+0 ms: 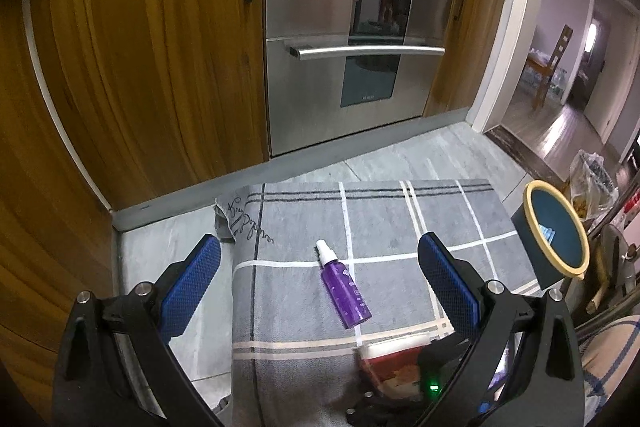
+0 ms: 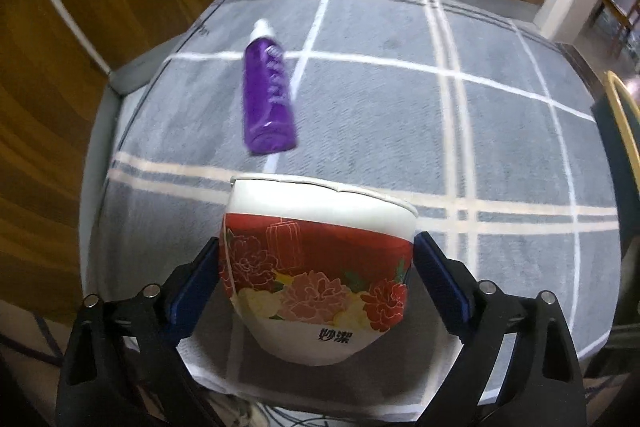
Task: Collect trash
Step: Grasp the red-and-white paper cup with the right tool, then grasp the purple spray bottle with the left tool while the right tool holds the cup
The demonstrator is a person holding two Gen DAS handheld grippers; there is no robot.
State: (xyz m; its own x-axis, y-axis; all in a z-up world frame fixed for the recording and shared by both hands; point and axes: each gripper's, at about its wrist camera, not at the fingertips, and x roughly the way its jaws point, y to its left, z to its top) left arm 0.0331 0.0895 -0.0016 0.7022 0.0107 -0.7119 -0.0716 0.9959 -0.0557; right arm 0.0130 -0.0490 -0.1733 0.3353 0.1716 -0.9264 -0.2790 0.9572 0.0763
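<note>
- R gripper (image 2: pixel 316 267) points steeply down at a paper bowl (image 2: pixel 316 267) on the grey plaid mat (image 2: pixel 400 131). Jaws spread wide, one blue pad on each side of the bowl's red band. L pad looks to touch the wall; R pad sits just beside it. Can't tell if they press, so no firm pinch seen.
- Bowl: white rim, red flower print, dark characters on the white lower part. It is tilted, rim away from the cam, low in the R wrist view.
- In the L wrist view the same bowl (image 1: pixel 394 355) shows at the bottom edge, partly behind the R gripper's black body w/ a green light.
- L gripper (image 1: pixel 318 281) hangs over the mat, jaws wide apart, nothing between the pads. Not touching anything.
- Purple spray bottle (image 1: pixel 344 287) lies on its side on the mat, white cap pointing away toward the cabinets. It sits just beyond the bowl, apart from it. Also seen in the R wrist view (image 2: pixel 268 87), a bit blurred.
- Round bin (image 1: pixel 556 227) w/ yellow rim and dark teal inside stands off the mat's R edge, mouth tipped toward the cam, sth blue inside.
- Plastic bag (image 1: pixel 592 183) sits behind the bin.
- Mat's far L corner is folded over, script lettering on it.
- Beyond the mat: grey floor tiles, then a steel oven (image 1: pixel 352 39) w/ two bar handles, set between wood cabinets (image 1: pixel 152 47).
- Far R: doorway w/ a wooden chair (image 1: pixel 556 63) in the next room.
</note>
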